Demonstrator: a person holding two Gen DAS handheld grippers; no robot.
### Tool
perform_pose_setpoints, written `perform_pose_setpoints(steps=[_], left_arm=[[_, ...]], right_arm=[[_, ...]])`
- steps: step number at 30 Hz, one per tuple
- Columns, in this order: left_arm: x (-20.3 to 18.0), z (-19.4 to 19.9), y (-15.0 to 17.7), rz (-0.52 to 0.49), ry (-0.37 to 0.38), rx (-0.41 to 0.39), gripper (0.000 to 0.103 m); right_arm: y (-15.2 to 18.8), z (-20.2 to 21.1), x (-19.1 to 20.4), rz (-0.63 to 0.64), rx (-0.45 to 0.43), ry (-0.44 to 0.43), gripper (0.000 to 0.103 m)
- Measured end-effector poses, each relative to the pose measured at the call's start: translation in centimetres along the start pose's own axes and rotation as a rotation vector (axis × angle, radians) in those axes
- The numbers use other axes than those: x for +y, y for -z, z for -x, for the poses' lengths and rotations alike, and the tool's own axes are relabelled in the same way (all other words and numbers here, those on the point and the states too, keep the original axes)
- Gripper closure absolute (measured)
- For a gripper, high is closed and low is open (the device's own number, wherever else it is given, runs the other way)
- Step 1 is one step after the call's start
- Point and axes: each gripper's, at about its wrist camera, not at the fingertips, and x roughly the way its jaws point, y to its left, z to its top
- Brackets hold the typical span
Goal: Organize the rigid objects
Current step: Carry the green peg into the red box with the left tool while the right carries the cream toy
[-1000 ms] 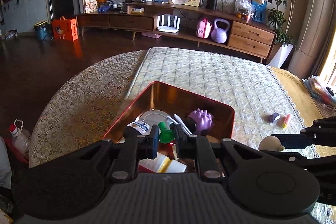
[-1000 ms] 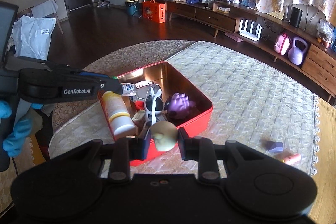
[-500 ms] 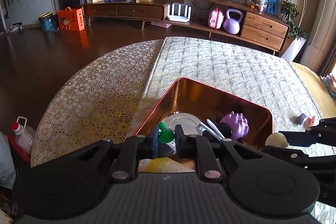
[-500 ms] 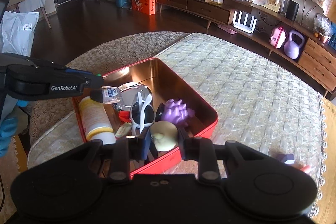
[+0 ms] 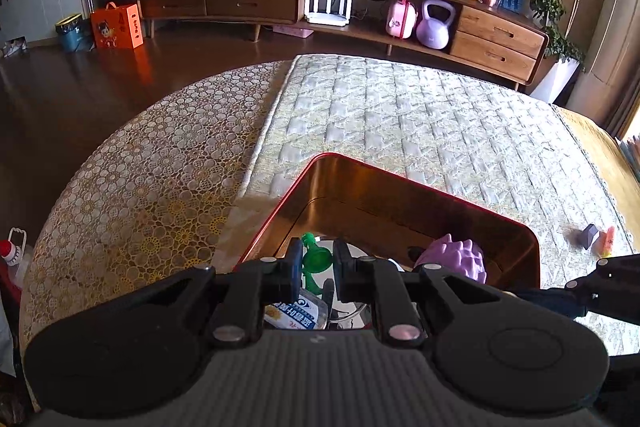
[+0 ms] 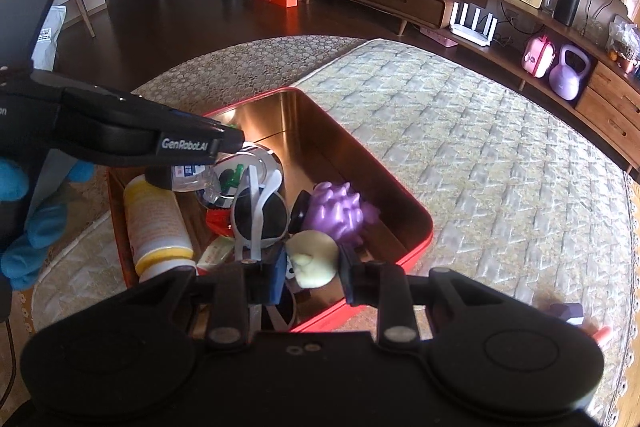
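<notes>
A red tin box [image 5: 400, 183] [image 6: 416, 243] with a shiny copper inside sits on the quilted table. My left gripper [image 5: 316, 261] is shut on a small clear bottle with a green cap [image 5: 314, 259], held over the box's left part; the bottle also shows in the right wrist view [image 6: 192, 177]. My right gripper [image 6: 312, 263] is shut on a cream egg-shaped toy [image 6: 314, 259], held over the box's near right corner. Inside lie a purple spiky toy [image 6: 340, 207], a yellow-white bottle [image 6: 154, 227], white sunglasses [image 6: 260, 211] and a round metal lid [image 6: 256, 163].
A small purple block [image 5: 590, 235] [image 6: 570, 311] and an orange-pink piece [image 5: 608, 239] [image 6: 600, 333] lie on the table [image 5: 440, 115] right of the box. A wooden sideboard [image 5: 360, 7] stands across the room. A water jug [image 5: 14, 259] stands on the floor at the left.
Both grippers moved forward over the box. The left one carried the green-capped bottle further in, and the right one brought the cream toy from outside the near rim to over the box.
</notes>
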Motion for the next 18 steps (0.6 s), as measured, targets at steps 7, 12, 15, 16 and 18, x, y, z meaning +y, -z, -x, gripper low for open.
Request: perform_pose_setpoints(steps=[7,12,15,16,18], left_arm=[[-0.4,-1.4,0.2,-0.007,0.011,0.022,0.088],[-0.6,-1.6,0.6,-0.022,0.010,0.020,0.087],[-0.7,-1.6,0.6,-0.024,0.008,0.019,0.087],[-0.7,-1.6,0.6,-0.025,0.005,0.019,0.087],[-0.8,-1.5,0.7,-0.030,-0.004,0.017,0.087]], right_arm=[[0.2,-0.8,0.5,0.016,0.019,-0.018,0.077],[0.4,-1.1,0.5,0.009,0.027,-0.040,0.077],[0.4,-1.0,0.6,0.011,0.031,-0.045,0.076],[0.4,-1.0,0.6,0.008,0.031,-0.049,0.076],[0.4,-0.8,0.8,0.011,0.024,-0.041,0.076]])
